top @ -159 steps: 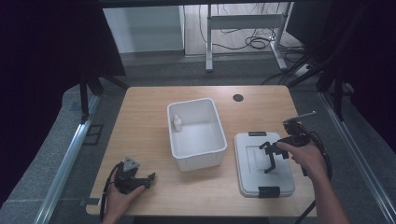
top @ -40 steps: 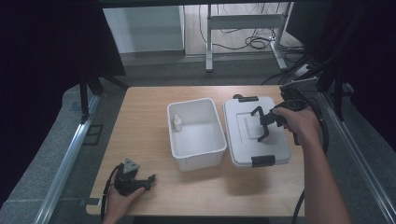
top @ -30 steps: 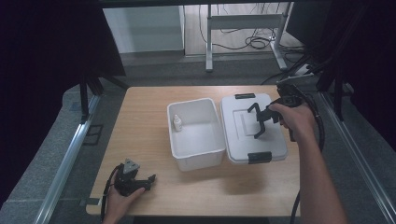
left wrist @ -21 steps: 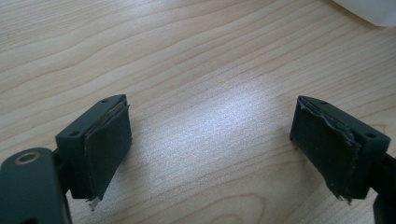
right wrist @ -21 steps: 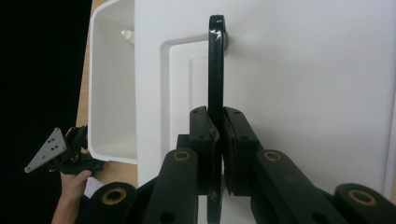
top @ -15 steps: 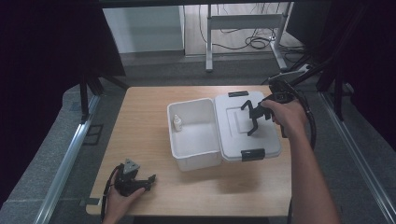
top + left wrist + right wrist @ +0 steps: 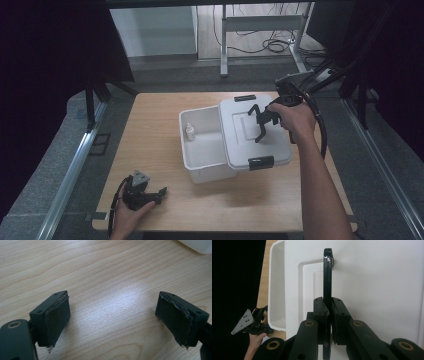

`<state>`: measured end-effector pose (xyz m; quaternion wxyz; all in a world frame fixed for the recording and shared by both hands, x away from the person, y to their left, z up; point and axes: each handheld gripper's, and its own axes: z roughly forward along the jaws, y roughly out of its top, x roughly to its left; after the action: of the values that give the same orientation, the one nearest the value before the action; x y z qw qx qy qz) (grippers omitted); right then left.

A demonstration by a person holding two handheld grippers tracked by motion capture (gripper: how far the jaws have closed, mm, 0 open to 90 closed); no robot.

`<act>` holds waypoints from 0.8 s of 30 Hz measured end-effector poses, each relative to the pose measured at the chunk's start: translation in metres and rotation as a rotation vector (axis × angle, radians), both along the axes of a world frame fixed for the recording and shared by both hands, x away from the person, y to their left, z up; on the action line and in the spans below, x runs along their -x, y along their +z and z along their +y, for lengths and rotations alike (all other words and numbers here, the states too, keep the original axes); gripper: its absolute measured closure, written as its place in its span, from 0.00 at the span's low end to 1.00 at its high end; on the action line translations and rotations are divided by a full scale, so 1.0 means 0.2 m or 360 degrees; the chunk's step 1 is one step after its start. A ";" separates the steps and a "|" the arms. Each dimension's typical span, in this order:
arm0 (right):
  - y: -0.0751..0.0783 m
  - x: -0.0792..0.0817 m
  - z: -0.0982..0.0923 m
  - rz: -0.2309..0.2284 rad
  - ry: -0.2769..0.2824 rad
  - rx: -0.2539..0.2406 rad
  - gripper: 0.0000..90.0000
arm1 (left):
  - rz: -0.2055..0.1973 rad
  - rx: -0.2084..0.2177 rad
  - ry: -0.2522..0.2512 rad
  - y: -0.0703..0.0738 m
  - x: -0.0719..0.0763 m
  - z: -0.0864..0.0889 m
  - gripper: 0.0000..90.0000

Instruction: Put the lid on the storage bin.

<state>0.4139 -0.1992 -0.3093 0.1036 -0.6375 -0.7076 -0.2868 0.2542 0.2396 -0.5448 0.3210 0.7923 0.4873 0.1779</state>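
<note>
A white bin point(image 7: 202, 155) stands mid-table with a small bottle point(image 7: 190, 131) inside near its left wall. The white lid point(image 7: 245, 142) hangs over the bin's right part, leaving the left part uncovered. My right gripper point(image 7: 261, 121) is shut on the lid's black handle point(image 7: 327, 277), which runs up between the two pads in the right gripper view; the lid point(image 7: 374, 290) and the bin point(image 7: 275, 290) lie beyond. My left gripper point(image 7: 156, 192) rests on the table at the front left, open, with bare wood between its pads point(image 7: 58, 315).
The wooden table point(image 7: 155, 130) has free room left of the bin and along the front. Black latches sit at the lid's near end point(image 7: 261, 162) and far end point(image 7: 244, 98). A corner of the bin point(image 7: 197, 243) shows beyond my left gripper. Dark floor surrounds the table.
My right gripper has lifted the lid by its handle from the table's right side and carried it left over the bin's right part. The left gripper has not moved.
</note>
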 end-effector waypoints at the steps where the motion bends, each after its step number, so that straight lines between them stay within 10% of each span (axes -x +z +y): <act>1: 0.00 0.00 0.01 0.0000 0.0004 0.0000 0.93 | 0.0000 0.0000 0.0000 0.00 0.00 0.00 0.14; 24: -0.01 -0.06 0.25 0.0040 0.0064 -0.0008 0.93 | 0.0000 0.0001 -0.0009 0.00 0.00 0.00 0.14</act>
<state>0.4265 -0.1486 -0.3106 0.1197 -0.6264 -0.7181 -0.2786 0.2541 0.2394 -0.5449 0.3219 0.7936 0.4851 0.1767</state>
